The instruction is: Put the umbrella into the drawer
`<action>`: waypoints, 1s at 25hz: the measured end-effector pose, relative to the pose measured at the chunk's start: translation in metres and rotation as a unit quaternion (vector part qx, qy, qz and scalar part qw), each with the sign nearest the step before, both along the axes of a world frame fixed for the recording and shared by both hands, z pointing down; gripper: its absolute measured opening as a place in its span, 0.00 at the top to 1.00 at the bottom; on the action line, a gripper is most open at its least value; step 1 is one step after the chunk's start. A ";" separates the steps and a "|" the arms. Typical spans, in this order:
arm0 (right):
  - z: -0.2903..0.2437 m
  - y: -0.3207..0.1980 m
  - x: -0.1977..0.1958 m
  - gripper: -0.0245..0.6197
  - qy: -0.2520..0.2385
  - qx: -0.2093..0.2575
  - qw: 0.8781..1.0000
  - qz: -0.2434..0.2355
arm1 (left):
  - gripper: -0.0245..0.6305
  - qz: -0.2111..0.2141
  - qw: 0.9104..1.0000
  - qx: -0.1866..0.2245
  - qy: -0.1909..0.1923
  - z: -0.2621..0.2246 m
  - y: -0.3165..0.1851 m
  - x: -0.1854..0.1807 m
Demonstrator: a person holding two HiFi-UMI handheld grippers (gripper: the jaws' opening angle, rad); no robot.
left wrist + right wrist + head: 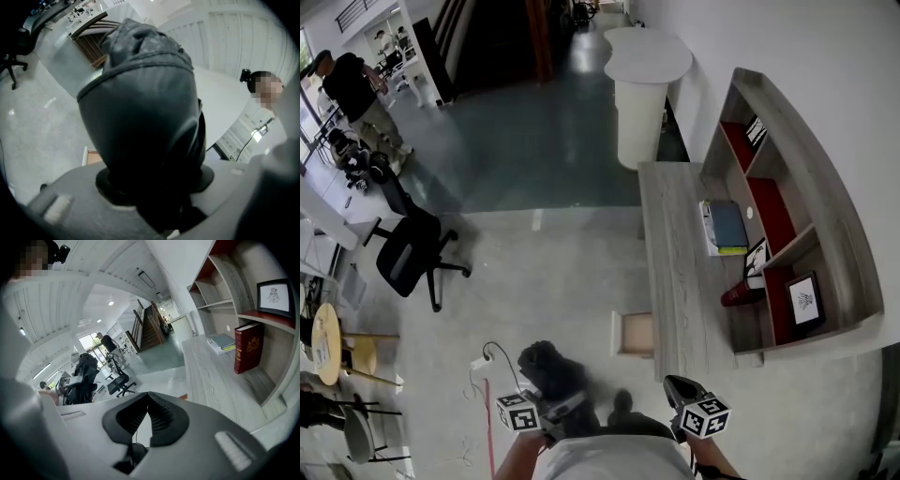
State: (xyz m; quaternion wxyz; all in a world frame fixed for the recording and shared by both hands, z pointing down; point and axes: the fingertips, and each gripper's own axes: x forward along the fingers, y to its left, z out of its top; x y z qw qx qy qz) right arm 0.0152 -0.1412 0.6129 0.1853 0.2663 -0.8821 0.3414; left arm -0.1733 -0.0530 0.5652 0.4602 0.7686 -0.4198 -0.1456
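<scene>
A folded black umbrella (551, 370) sticks out ahead of my left gripper (549, 401), which is shut on it low in the head view. In the left gripper view the umbrella (140, 103) fills most of the picture, clamped between the jaws of the gripper (154, 187). The drawer (633, 335) stands pulled out from the grey desk (675, 281), its wooden inside showing; a corner of the drawer (91, 157) shows past the umbrella. My right gripper (677, 384) hovers by the desk's near end, and in its own view the gripper (148, 397) has its pads together on nothing.
A shelf unit (825, 206) on the desk holds a stack of books (724, 227), a red book (248, 348) and a framed picture (804, 300). A black office chair (411, 251) and a floor cable (487, 361) are at left. A white counter (647, 56) stands beyond the desk.
</scene>
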 end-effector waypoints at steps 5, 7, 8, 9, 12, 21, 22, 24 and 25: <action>0.003 -0.018 -0.014 0.95 0.008 0.001 1.000 0.029 | 0.60 0.043 0.999 -0.011 -0.005 0.011 -0.023 -0.018; 0.002 -0.027 -0.020 0.95 0.009 0.001 0.999 0.051 | 0.60 0.068 0.997 -0.019 -0.006 0.018 -0.031 -0.024; 0.002 -0.032 -0.024 0.95 0.007 0.000 0.998 0.063 | 0.60 0.082 0.996 -0.022 -0.008 0.020 -0.036 -0.027; 0.001 -0.037 -0.028 0.95 0.004 0.000 0.997 0.074 | 0.60 0.095 0.995 -0.024 -0.009 0.023 -0.042 -0.031; 0.002 -0.049 -0.042 0.95 0.004 0.003 0.995 0.096 | 0.60 0.131 0.991 -0.030 -0.009 0.030 -0.064 -0.040; 0.015 -0.070 -0.069 0.95 0.020 -0.003 0.990 0.140 | 0.60 0.217 0.975 -0.042 -0.023 0.048 -0.120 -0.061; 0.016 -0.072 -0.070 0.95 0.022 -0.003 0.989 0.145 | 0.60 0.224 0.973 -0.044 -0.023 0.051 -0.126 -0.062; 0.020 -0.076 -0.071 0.95 0.026 -0.007 0.987 0.157 | 0.60 0.237 0.970 -0.049 -0.020 0.058 -0.135 -0.063; 0.022 -0.076 -0.071 0.95 0.028 -0.009 0.986 0.162 | 0.60 0.242 0.969 -0.052 -0.017 0.061 -0.139 -0.063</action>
